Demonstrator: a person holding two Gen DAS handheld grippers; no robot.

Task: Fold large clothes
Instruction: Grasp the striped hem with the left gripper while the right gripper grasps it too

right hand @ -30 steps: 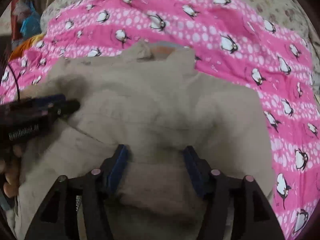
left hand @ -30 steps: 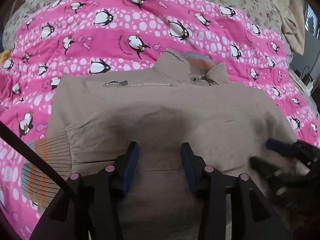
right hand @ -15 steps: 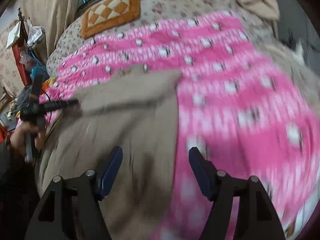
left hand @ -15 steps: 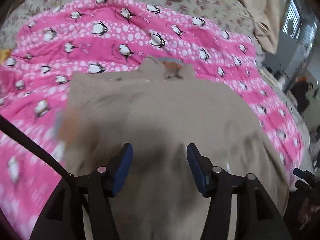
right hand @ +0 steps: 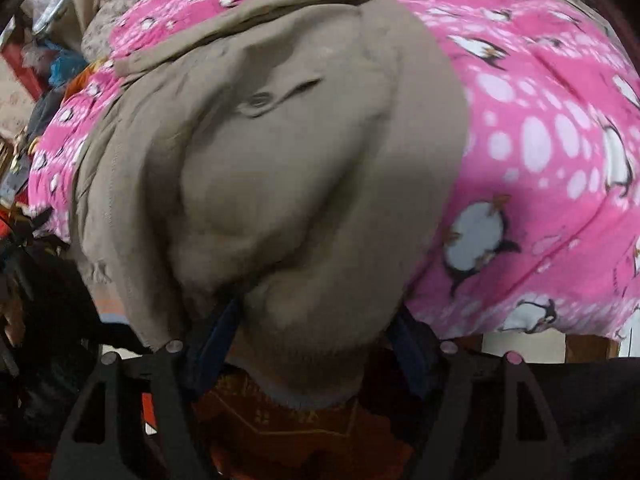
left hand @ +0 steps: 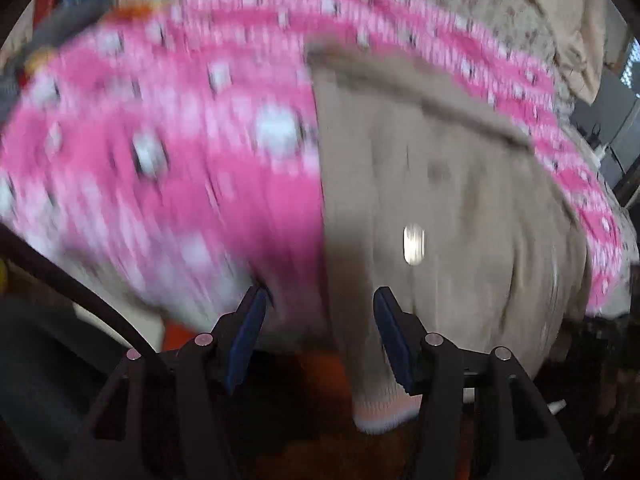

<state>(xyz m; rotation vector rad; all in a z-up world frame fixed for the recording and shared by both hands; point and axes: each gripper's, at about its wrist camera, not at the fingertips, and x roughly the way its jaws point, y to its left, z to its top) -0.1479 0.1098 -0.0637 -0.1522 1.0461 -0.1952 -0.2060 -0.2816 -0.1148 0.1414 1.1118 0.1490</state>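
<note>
Here we spread both grippers' jaws, left gripper [left hand: 320,336] empty, right gripper [right hand: 308,344] straddling the jacket [right hand: 280,168] hem, probably to lift it.

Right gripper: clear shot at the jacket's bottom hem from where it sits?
Probably yes. The right gripper is open with the tan jacket bulging between its fingers, hanging over the edge of the pink penguin blanket. Nothing lies between them; whether that fold is the hem itself is unclear.
</note>
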